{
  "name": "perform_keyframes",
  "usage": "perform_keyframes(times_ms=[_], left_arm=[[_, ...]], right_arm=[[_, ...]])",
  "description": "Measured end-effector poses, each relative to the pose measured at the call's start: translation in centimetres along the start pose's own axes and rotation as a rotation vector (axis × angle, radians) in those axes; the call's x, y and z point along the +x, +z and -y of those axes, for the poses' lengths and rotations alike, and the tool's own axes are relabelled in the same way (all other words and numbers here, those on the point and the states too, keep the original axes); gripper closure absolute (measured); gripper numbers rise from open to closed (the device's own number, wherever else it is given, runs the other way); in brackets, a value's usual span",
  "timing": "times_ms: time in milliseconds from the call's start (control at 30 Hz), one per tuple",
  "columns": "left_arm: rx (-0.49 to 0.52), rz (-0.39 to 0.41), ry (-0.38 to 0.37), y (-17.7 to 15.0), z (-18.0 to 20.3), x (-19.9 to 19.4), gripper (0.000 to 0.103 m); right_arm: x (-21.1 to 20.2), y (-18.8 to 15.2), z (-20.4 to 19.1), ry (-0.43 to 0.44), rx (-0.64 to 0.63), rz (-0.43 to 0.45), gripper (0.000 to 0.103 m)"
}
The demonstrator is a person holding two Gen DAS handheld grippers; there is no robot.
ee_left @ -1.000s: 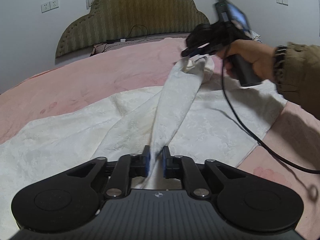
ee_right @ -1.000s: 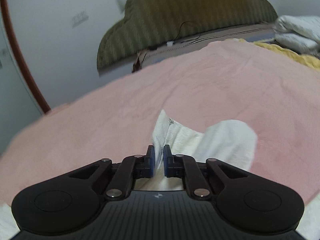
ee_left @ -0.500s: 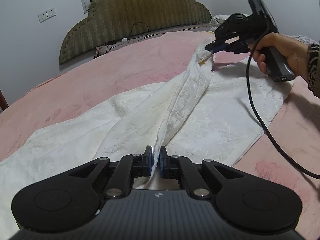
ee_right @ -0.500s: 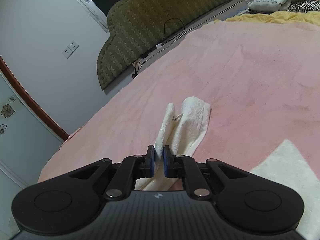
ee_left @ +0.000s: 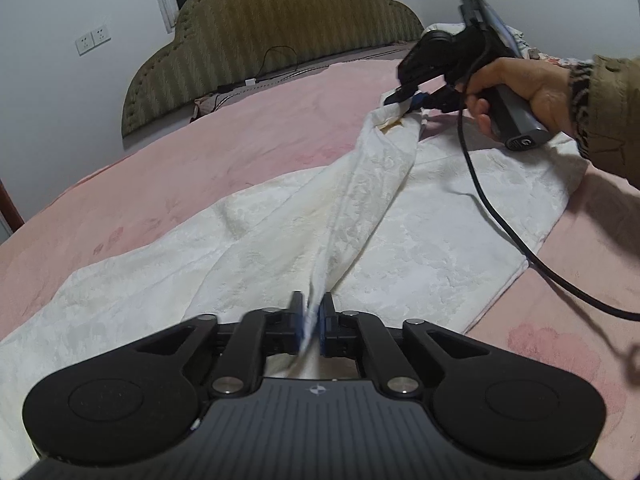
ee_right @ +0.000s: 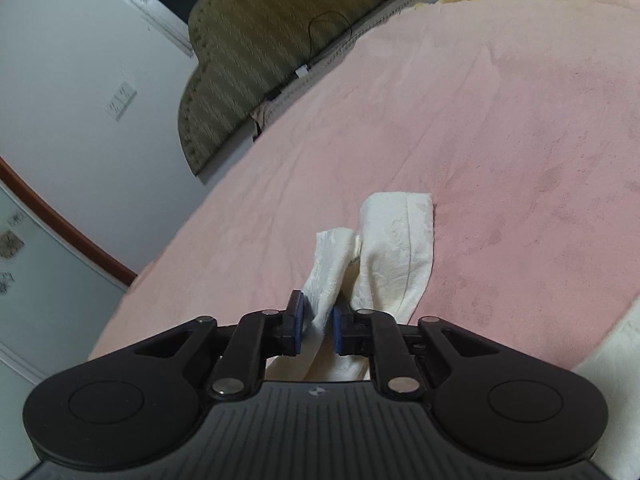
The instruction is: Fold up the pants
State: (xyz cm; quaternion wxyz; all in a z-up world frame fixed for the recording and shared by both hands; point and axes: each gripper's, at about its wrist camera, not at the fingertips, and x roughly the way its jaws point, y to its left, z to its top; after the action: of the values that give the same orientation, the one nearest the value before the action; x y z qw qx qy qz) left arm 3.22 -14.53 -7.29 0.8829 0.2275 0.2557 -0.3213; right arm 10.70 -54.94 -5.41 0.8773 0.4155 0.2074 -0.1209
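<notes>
The right gripper has lowered; both it and the left gripper pinch the pants: soft, limp, best held at edges.

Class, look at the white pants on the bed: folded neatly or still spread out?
Mostly spread. The white pants lie wide across the pink bed cover, with one edge lifted as a ridge between both shut grippers.

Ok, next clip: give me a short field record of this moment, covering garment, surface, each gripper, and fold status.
garment: white pants, spread out, one edge lifted in a taut ridge
surface: pink bedspread
left gripper: shut on pants, near end of ridge
right gripper: shut on pants, far end of ridge; held by a hand
background: olive headboard
fold status: lifted edge not yet laid down
</notes>
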Motion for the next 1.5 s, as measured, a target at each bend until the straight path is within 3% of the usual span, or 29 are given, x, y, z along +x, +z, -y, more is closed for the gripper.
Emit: perform_keyframes(times_ms=[200, 300, 400, 500, 567, 600, 667, 733, 800, 900, 1100, 1400, 1500], left_arm=[[0.015, 0.079, 0.027, 0.5, -0.4, -1.8, 0.101], [0.014, 0.111, 0.026, 1.2, -0.4, -2.4, 0.101], [-0.011, 0.089, 0.057, 2.2, -0.6, -1.6, 0.101], [-0.114, 0.108, 0.095, 3.1, -2.1, -2.2, 0.101], [-0.154, 0.162, 0.099, 3.4, -2.9, -4.0, 0.101], [-0.140, 0.188, 0.096, 3.6, -2.9, -4.9, 0.101], [-0.071, 0.190, 0.073, 3.4, -2.0, -5.6, 0.100], [-0.009, 0.153, 0.003, 2.4, -0.3, -5.4, 0.100], [0.062, 0.109, -0.026, 1.0, 1.7, -4.6, 0.100], [0.134, 0.092, -0.009, -0.6, 3.5, -4.1, 0.100], [0.066, 0.119, -0.069, -0.2, 0.9, -5.6, 0.099], [0.171, 0.043, -0.098, -2.2, 2.1, -3.8, 0.099], [0.143, 0.019, -0.122, -1.9, 1.3, -3.4, 0.094]], right_arm=[[-8.4, 1.3, 1.2, 0.094, 0.041, 0.141, 0.096], [-10.0, 2.5, 1.5, 0.068, 0.032, 0.120, 0.096], [-10.3, 3.4, 0.2, 0.071, 0.003, 0.112, 0.096], [-13.2, 3.3, -2.1, 0.235, -0.046, 0.226, 0.096], [-16.0, 2.6, -2.9, 0.269, -0.107, 0.304, 0.096], [-17.0, 2.1, -2.6, 0.245, -0.116, 0.316, 0.096], [-17.9, 0.7, -0.8, 0.112, -0.115, 0.271, 0.096], [-17.9, -1.1, 2.0, -0.031, -0.086, 0.190, 0.096], [-18.0, -3.0, 4.9, -0.088, -0.013, 0.141, 0.095], [-19.3, -5.1, 7.0, -0.114, 0.035, 0.137, 0.095], [-21.9, -5.7, 6.1, -0.100, -0.002, 0.179, 0.095], [-21.1, -6.5, 7.2, -0.237, -0.065, 0.075, 0.095], [-21.6, -6.3, 6.0, -0.290, -0.116, 0.099, 0.089]])
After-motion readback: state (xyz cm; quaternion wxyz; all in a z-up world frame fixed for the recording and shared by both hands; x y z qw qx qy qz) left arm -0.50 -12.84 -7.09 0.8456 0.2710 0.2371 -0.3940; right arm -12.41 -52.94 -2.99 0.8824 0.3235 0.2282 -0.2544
